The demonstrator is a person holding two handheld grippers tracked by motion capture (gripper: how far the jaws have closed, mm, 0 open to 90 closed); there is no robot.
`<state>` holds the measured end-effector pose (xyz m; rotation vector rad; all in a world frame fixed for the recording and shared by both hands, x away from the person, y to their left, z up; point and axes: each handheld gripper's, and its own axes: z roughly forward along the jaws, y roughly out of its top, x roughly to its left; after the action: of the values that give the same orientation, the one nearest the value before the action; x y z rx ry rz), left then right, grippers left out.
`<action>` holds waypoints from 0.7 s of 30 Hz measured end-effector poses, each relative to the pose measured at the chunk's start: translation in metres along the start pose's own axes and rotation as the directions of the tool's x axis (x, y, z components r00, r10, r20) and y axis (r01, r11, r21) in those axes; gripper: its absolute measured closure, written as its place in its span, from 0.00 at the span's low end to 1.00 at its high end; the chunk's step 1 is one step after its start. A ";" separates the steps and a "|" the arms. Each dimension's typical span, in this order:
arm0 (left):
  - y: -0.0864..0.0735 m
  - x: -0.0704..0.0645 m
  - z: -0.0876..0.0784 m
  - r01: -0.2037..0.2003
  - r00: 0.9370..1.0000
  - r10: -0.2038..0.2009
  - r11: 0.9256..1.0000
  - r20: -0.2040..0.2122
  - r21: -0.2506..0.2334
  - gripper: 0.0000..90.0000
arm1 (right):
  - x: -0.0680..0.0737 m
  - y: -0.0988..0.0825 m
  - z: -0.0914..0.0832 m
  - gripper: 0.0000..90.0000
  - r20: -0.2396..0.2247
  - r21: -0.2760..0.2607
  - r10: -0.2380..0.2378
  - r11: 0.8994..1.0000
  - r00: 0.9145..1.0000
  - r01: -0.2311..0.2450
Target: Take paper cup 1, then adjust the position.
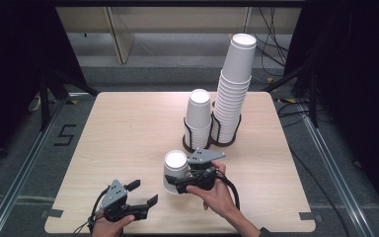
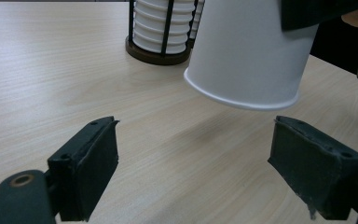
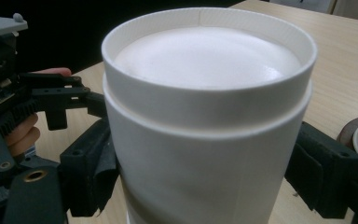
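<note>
Right gripper (image 1: 177,183): clamped on 1 upside-down white paper cup (image 1: 175,170), held just above the light wooden table (image 1: 128,133).
Left gripper (image 1: 144,193): jaws apart, nothing between them, near the cup.
Behind: 2 black wire racks of stacked white cups (image 1: 229,89).

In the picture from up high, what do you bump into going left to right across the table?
Left gripper → upside-down cup held by the right gripper → short cup stack → tall cup stack.
</note>
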<state>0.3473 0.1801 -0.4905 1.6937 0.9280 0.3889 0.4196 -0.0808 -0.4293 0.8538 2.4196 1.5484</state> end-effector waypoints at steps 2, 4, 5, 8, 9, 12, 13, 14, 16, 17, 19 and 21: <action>0.000 -0.001 -0.001 -0.001 1.000 0.001 1.000 -0.008 0.007 0.16 | -0.001 -0.002 -0.001 0.21 0.011 0.013 -0.006 1.000 1.000 0.005; 0.000 -0.001 -0.001 -0.003 1.000 0.003 1.000 -0.010 0.006 0.16 | -0.002 -0.003 0.001 0.21 -0.007 0.005 0.000 1.000 1.000 0.000; 0.000 0.000 -0.001 -0.001 1.000 0.002 1.000 -0.012 0.004 0.16 | -0.001 -0.003 -0.001 0.21 0.002 0.013 0.004 1.000 1.000 -0.004; -0.001 0.000 0.000 -0.004 1.000 0.004 1.000 -0.003 -0.002 0.16 | -0.001 -0.002 0.000 0.21 -0.011 -0.001 0.024 1.000 1.000 -0.024; -0.001 0.000 0.000 -0.005 1.000 0.005 1.000 -0.004 -0.004 0.16 | -0.002 -0.001 0.000 0.21 -0.014 -0.003 0.006 1.000 1.000 -0.006; -0.001 -0.002 0.001 -0.012 1.000 0.012 1.000 -0.002 -0.005 0.16 | -0.001 -0.001 -0.001 0.21 0.001 -0.004 -0.005 1.000 1.000 0.005; 0.000 -0.002 0.001 -0.019 1.000 0.019 1.000 0.001 -0.007 0.16 | 0.000 0.000 -0.001 0.21 -0.002 0.001 0.004 1.000 1.000 -0.004; 0.000 -0.002 0.001 -0.019 1.000 0.019 1.000 0.001 -0.007 0.16 | -0.001 0.000 -0.002 0.21 0.005 -0.005 -0.005 1.000 1.000 0.005; 0.000 -0.003 0.002 -0.029 1.000 0.030 0.999 0.003 -0.022 0.16 | 0.001 0.001 -0.002 0.21 -0.018 -0.014 0.002 1.000 1.000 -0.002; 0.000 -0.003 0.002 -0.029 1.000 0.030 0.999 0.003 -0.022 0.16 | 0.003 0.002 -0.003 0.21 -0.011 -0.016 0.023 1.000 1.000 -0.023; 0.002 -0.004 0.003 -0.052 0.999 0.052 0.998 -0.001 -0.034 0.16 | 0.003 0.004 -0.004 0.21 -0.016 -0.030 0.011 0.999 1.000 -0.012; 0.003 -0.005 0.006 -0.066 0.998 0.067 0.997 0.006 -0.049 0.16 | 0.004 0.006 -0.005 0.21 -0.020 -0.039 -0.003 0.999 1.000 0.002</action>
<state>0.3497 0.1723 -0.4889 1.6836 0.8518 0.4461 0.4166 -0.0808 -0.4210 0.8312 2.3945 1.6055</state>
